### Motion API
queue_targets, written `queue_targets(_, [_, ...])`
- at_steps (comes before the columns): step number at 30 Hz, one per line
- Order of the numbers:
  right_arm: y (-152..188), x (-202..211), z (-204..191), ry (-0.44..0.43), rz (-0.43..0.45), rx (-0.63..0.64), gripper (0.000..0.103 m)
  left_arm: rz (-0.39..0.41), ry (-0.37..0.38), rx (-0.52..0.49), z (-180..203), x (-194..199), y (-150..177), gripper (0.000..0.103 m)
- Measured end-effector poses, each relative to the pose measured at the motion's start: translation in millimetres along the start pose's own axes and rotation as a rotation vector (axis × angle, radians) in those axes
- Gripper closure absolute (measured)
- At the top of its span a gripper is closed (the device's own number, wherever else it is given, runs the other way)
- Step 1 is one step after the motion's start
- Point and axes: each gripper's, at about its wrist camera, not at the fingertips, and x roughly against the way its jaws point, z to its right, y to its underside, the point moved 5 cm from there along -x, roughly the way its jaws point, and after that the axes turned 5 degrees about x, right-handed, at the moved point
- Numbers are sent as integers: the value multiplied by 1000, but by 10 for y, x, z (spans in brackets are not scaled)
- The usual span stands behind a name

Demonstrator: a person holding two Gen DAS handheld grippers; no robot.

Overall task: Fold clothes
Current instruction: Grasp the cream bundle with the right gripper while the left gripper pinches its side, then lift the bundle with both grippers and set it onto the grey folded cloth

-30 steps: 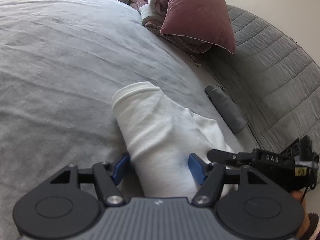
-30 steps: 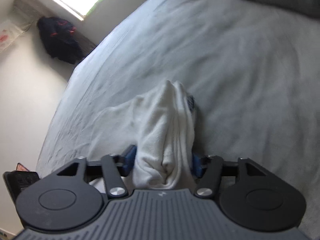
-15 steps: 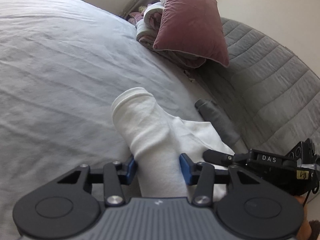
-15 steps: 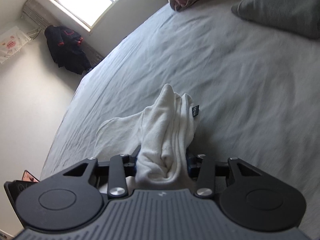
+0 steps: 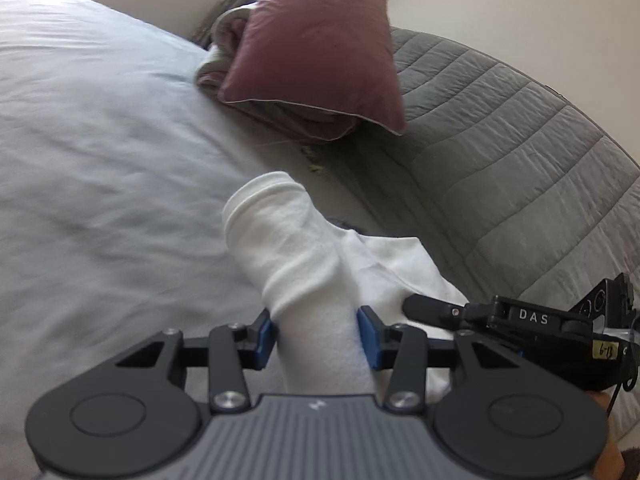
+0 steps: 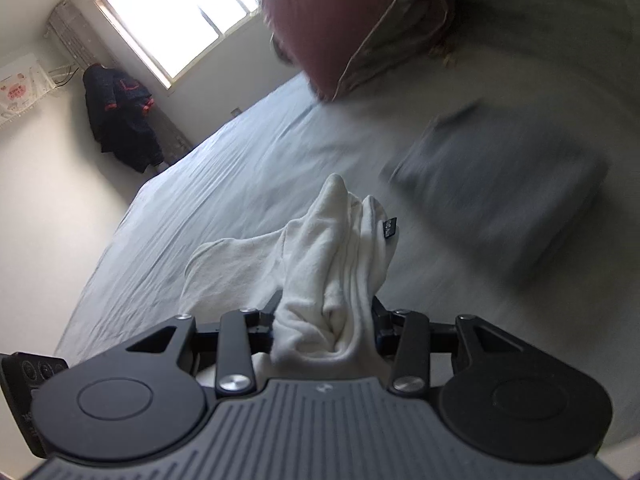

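White garment (image 5: 320, 280) was held off the grey bed (image 5: 100, 168) by both units. Left gripper (image 5: 316, 336) jaws were clamped on a sleeve whose cuff pointed to 11 o'clock; right gripper (image 6: 324, 324) jaws pinched a bunched fold. Maroon pillow (image 5: 316, 48) lay at 12 o'clock, with a folded grey item (image 6: 500, 196) at 2 o'clock in the right view

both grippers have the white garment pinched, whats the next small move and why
Probably carry it up the bed and lay it flat. The left gripper clamps the white garment at a cuffed end, the right gripper holds a bunched part, and the cloth hangs between, unfolded.
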Motion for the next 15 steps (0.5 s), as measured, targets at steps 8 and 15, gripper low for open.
queue_targets(8, [-676,-33,653,61,78,47,60,36,48,3,552,-822,-202,59])
queue_targets(15, [-901,-249,1182,81,124,41,59,39,37,43,617,-1374,-98,60])
